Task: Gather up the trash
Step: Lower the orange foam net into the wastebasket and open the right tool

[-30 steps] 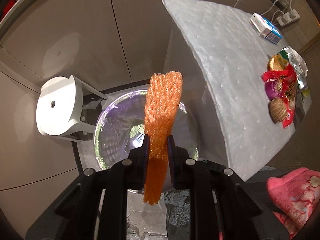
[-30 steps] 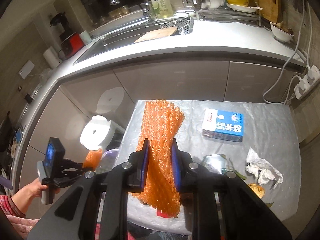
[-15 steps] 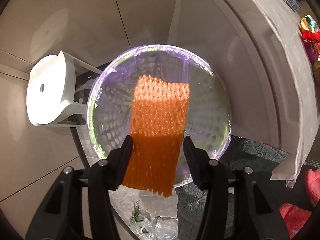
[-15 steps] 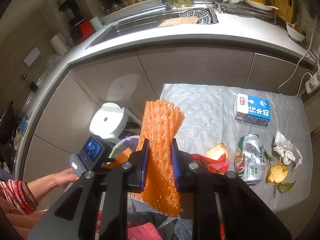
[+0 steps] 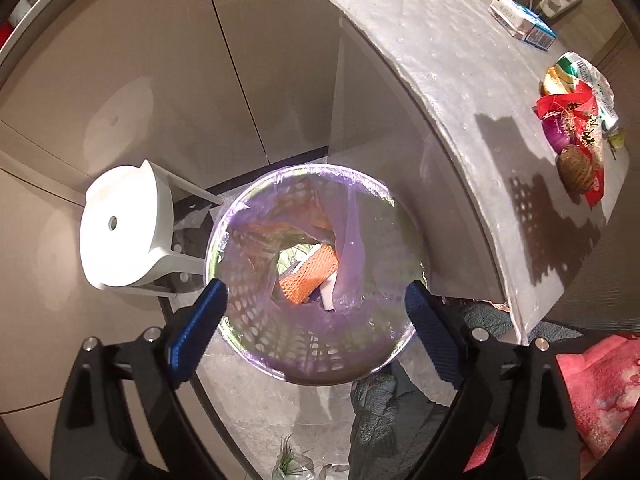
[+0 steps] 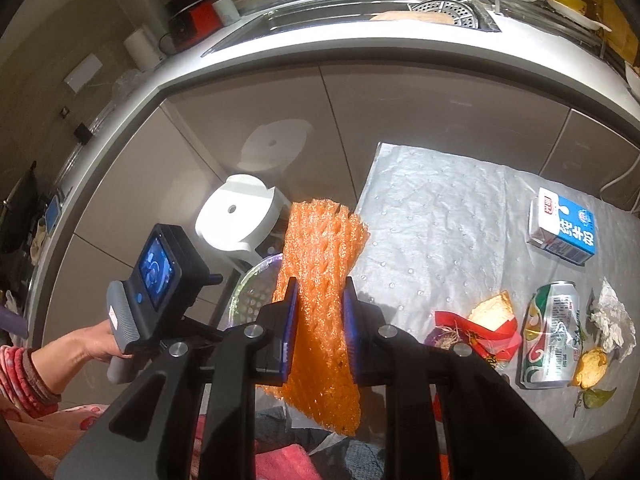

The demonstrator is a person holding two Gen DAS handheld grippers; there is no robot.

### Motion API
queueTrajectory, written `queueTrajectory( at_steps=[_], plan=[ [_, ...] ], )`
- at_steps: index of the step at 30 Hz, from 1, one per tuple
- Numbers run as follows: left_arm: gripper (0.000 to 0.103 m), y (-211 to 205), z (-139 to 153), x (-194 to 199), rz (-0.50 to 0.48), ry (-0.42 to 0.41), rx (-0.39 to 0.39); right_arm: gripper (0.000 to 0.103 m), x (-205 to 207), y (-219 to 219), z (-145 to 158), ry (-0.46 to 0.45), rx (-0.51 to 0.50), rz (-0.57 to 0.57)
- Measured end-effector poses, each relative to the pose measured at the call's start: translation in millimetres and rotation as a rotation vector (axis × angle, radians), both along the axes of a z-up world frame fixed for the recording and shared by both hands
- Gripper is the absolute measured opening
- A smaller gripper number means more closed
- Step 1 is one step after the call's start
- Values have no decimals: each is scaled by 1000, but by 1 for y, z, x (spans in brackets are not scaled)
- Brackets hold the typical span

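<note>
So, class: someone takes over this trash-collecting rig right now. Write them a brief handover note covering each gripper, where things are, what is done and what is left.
Left gripper: open over the bin, jaws just opened; its orange foam net lies inside.
Right gripper: shut on a second orange foam net, near the table edge.
Done: one net binned.
Left: bin the second net, then the milk carton, can, red wrapper, tissue and peels from the table.

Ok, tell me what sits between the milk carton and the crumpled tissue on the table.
Nothing: in the right wrist view, only bare white table cover separates the milk carton from the crumpled tissue.
</note>
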State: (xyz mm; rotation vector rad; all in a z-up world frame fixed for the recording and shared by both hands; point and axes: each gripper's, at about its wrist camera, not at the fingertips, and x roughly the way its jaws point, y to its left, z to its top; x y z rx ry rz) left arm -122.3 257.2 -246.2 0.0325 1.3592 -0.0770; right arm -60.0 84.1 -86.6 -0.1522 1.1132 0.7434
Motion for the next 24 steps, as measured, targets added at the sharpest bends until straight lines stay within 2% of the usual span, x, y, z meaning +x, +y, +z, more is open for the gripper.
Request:
queueTrajectory(
  at_steps=[4, 8, 13, 17, 19, 20, 21, 24],
  plan=[
    [87, 3, 27, -13, 1, -52, 9, 22, 3, 28, -32, 54, -25, 71],
    [90, 9, 56, -36, 14, -98, 58, 22, 2, 66, -66, 107, -26, 147],
    [90, 20, 76, -65, 53, -104, 106, 22, -11, 116, -99, 151, -38, 247],
    [90, 32, 82, -82, 109, -97, 131, 22, -25, 145, -132, 156, -115, 320],
    [90, 37, 82, -86, 138, -88, 136, 34, -28, 152, -147, 157, -158, 335],
    [90, 40, 83, -87, 149, -86, 140, 45, -29, 154, -153, 162, -166, 336],
    [90, 41, 82, -86, 159, -84, 142, 51, -29, 153, -156, 160, -172, 330],
    [90, 42, 86, -84, 170, -87, 137, 57, -25, 142, -149, 158, -157, 303]
  ],
)
